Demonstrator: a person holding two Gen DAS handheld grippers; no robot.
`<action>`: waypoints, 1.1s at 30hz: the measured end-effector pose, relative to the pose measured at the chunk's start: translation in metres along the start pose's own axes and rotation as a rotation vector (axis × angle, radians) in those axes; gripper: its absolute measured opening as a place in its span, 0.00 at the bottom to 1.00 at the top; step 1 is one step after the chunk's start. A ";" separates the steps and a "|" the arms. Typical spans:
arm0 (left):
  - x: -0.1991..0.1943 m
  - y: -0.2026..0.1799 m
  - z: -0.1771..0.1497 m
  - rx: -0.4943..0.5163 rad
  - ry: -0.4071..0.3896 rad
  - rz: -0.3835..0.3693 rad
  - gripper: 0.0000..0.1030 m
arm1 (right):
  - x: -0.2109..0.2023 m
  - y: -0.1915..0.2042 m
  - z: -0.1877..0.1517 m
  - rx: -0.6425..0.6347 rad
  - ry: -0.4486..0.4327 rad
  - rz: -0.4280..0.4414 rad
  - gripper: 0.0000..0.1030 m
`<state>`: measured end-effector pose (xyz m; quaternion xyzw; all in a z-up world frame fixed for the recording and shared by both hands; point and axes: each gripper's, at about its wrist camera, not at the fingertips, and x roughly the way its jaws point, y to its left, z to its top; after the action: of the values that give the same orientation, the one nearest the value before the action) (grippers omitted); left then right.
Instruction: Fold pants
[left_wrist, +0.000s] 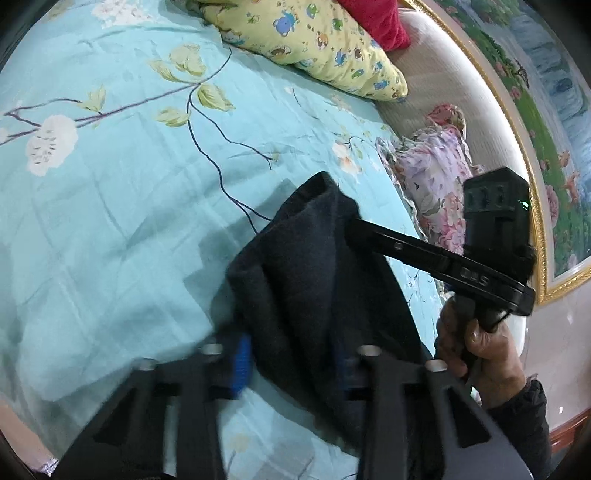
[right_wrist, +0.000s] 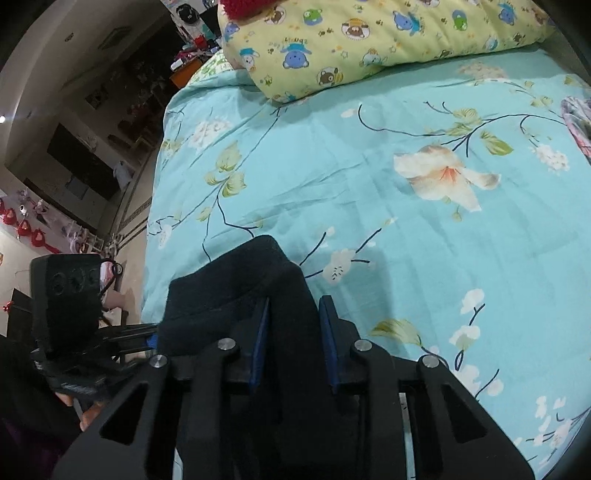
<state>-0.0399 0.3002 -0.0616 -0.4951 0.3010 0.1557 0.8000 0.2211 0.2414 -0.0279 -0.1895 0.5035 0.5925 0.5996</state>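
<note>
The dark navy pants (left_wrist: 314, 295) hang bunched between both grippers above the turquoise flowered bedsheet (left_wrist: 110, 203). My left gripper (left_wrist: 291, 358) is shut on the pants, cloth filling the gap between its blue pads. My right gripper (right_wrist: 293, 332) is shut on the pants (right_wrist: 236, 291) too, a thick fold pinched between its blue pads. In the left wrist view the right gripper (left_wrist: 354, 229) reaches in from the right with its fingertips buried in the cloth. In the right wrist view the left gripper's body (right_wrist: 66, 295) shows at the left, tips hidden behind the pants.
A yellow cartoon-print pillow (right_wrist: 369, 44) lies at the head of the bed, with a red cushion (left_wrist: 373, 22) behind it. A pink flowered pillow (left_wrist: 432, 184) lies by the padded headboard (left_wrist: 461, 92). The bed's left edge (right_wrist: 155, 221) drops to the room floor.
</note>
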 end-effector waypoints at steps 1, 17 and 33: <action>0.001 0.002 0.001 -0.009 0.004 -0.010 0.24 | -0.002 0.001 -0.001 0.001 -0.010 0.002 0.22; -0.040 -0.068 -0.005 0.151 -0.049 -0.143 0.18 | -0.096 0.023 -0.040 0.073 -0.293 0.054 0.17; -0.053 -0.150 -0.059 0.334 0.008 -0.225 0.18 | -0.175 0.029 -0.114 0.141 -0.482 0.012 0.17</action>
<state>-0.0177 0.1815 0.0581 -0.3868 0.2688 0.0115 0.8821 0.1887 0.0628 0.0798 0.0025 0.3872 0.5877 0.7104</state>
